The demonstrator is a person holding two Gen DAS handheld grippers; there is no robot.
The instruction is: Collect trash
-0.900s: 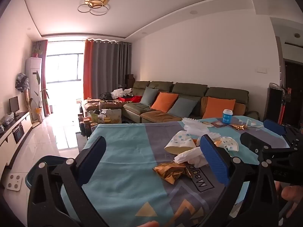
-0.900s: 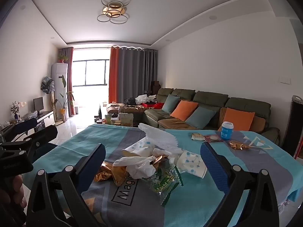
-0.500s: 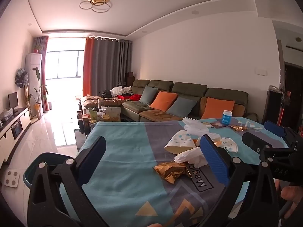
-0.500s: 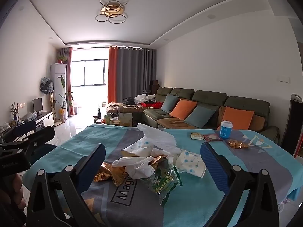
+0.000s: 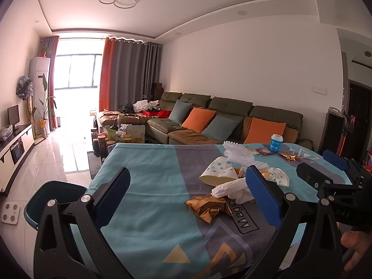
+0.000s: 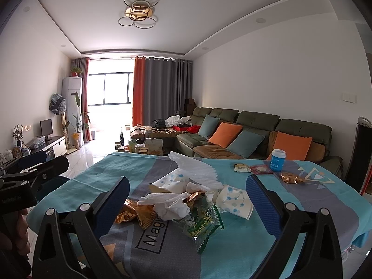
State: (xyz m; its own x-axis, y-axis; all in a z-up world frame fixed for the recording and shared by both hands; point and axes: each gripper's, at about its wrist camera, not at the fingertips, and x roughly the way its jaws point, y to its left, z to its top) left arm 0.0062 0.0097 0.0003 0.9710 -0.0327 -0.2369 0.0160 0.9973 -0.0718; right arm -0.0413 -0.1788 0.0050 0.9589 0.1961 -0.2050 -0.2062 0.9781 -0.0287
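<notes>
Trash pile (image 6: pixel 186 200) lies mid-table (image 6: pixel 290 220), straight ahead between the right tool (image 6: pixel 186 205) fingers, nearer it; left tool (image 5: pixel 186 196) sees it rightward. Both tools gape wide, empty.

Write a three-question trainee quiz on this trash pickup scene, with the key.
1. True or false: the left gripper is shut on a wrapper.
2. Which stands upright near the sofa-side edge of the table? A) blue cup B) glass bottle C) red mug
3. Fill in: the clear wrapper with green print lies nearest the ____ gripper.

Key: 1 false, both grippers are open and empty; 2 A; 3 right.
</notes>
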